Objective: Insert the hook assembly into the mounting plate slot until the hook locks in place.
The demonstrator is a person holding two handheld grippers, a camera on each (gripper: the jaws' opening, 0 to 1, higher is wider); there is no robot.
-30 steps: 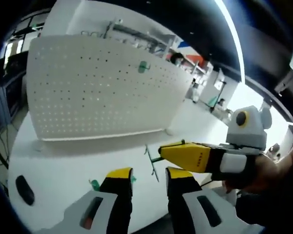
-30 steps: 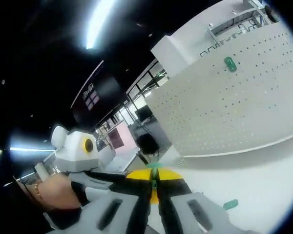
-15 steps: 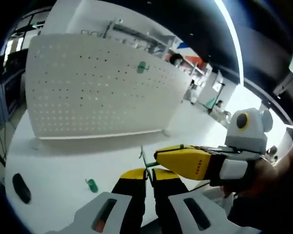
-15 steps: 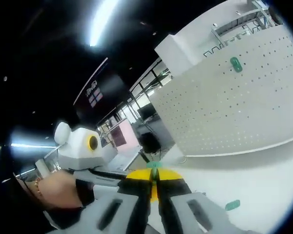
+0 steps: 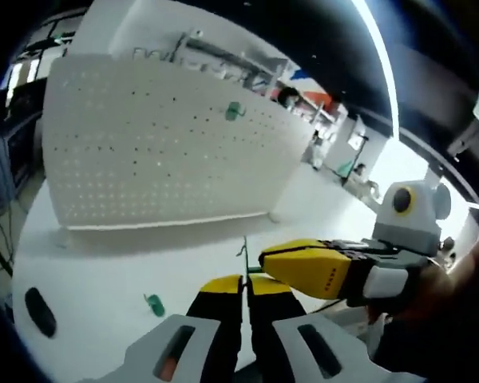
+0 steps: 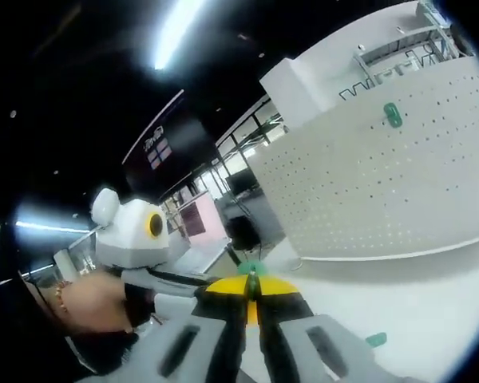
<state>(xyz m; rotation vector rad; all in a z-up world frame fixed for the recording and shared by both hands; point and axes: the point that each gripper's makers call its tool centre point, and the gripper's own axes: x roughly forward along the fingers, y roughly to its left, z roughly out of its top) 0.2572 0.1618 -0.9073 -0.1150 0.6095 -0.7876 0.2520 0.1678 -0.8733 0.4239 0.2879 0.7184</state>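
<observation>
Left gripper view: the thin green wire hook (image 5: 243, 254) is pinched by the closed left gripper (image 5: 243, 284) and closed right gripper (image 5: 265, 263), near the white bench (image 5: 104, 263). The white pegboard plate (image 5: 160, 152) stands far behind, so nothing is pushed in yet.

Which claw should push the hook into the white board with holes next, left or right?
Probably the right claw. It is shut on the thin hook, pointing toward the board. The left claw also pinches that hook, seemingly just steadying it.
</observation>
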